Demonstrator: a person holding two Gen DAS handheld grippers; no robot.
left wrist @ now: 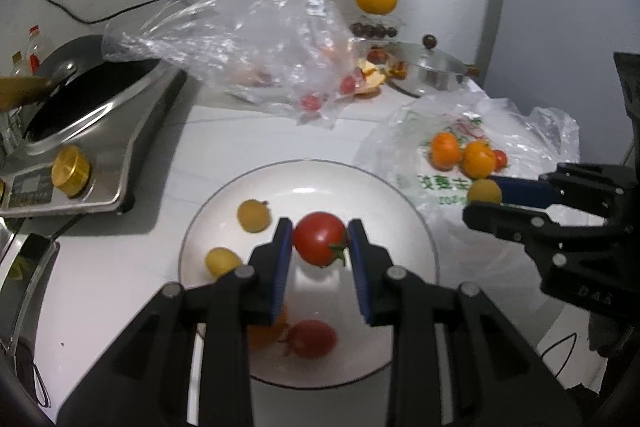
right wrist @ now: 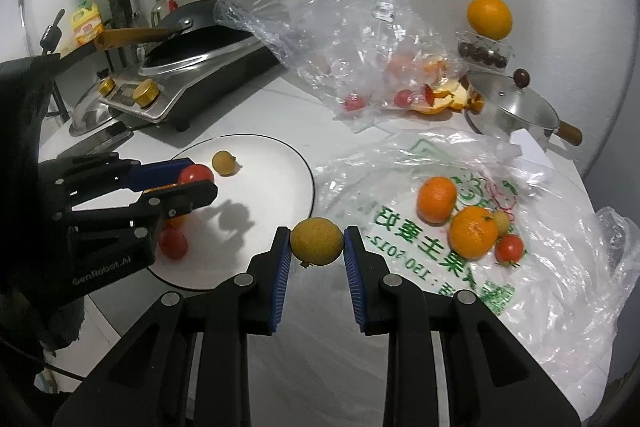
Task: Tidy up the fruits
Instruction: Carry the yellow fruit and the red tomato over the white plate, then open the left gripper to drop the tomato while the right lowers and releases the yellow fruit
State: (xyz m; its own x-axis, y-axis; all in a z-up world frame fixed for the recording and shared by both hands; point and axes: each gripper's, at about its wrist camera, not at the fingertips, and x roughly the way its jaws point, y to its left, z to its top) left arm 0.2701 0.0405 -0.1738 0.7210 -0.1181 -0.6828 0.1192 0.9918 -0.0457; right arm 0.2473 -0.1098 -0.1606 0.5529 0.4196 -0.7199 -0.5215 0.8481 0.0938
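Note:
My left gripper (left wrist: 320,239) is shut on a red cherry tomato (left wrist: 319,238) and holds it above the white plate (left wrist: 400,195). The plate holds two yellow tomatoes (left wrist: 253,215), a red tomato (left wrist: 312,339) and an orange fruit partly hidden by my fingers. My right gripper (right wrist: 317,241) is shut on a yellow tomato (right wrist: 317,241) just right of the plate (right wrist: 280,163); it also shows in the left wrist view (left wrist: 484,191). Two mandarins (right wrist: 437,199) and small tomatoes (right wrist: 509,249) lie on a printed plastic bag (right wrist: 440,267).
A crumpled clear bag (right wrist: 352,27) with red tomatoes and orange peel lies behind the plate. An induction cooker (right wrist: 192,83) with a wok stands at the left. A lidded steel pot (right wrist: 516,111), a box of dark fruit and a large orange (right wrist: 489,17) stand at the back right.

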